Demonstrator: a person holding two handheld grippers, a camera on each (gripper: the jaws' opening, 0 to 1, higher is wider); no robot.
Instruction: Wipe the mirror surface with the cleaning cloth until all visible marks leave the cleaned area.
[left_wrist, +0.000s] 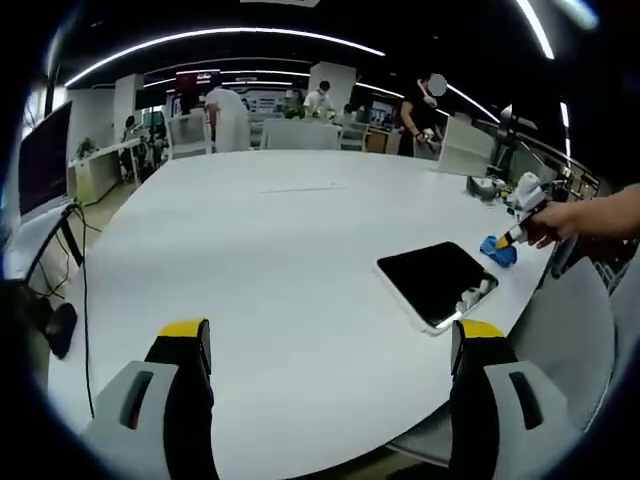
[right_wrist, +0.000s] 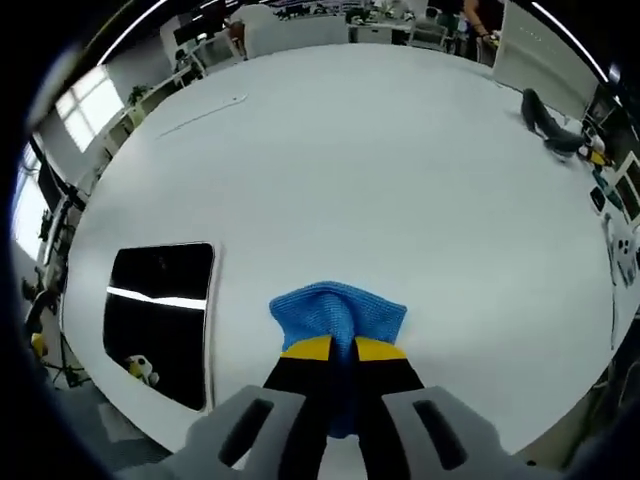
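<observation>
You had the right gripper (right_wrist: 331, 347) clenched on the blue cloth (right_wrist: 338, 309) just beside the mirror (right_wrist: 160, 320); your left gripper (left_wrist: 330, 335) hung released. Wiping hadn't begun; next, carry it onto the glass.

R gripper (right_wrist: 333, 349) pinches blue cloth (right_wrist: 340, 312) on white table (right_wrist: 400, 180), mirror (right_wrist: 160, 320) just left, apart
</observation>
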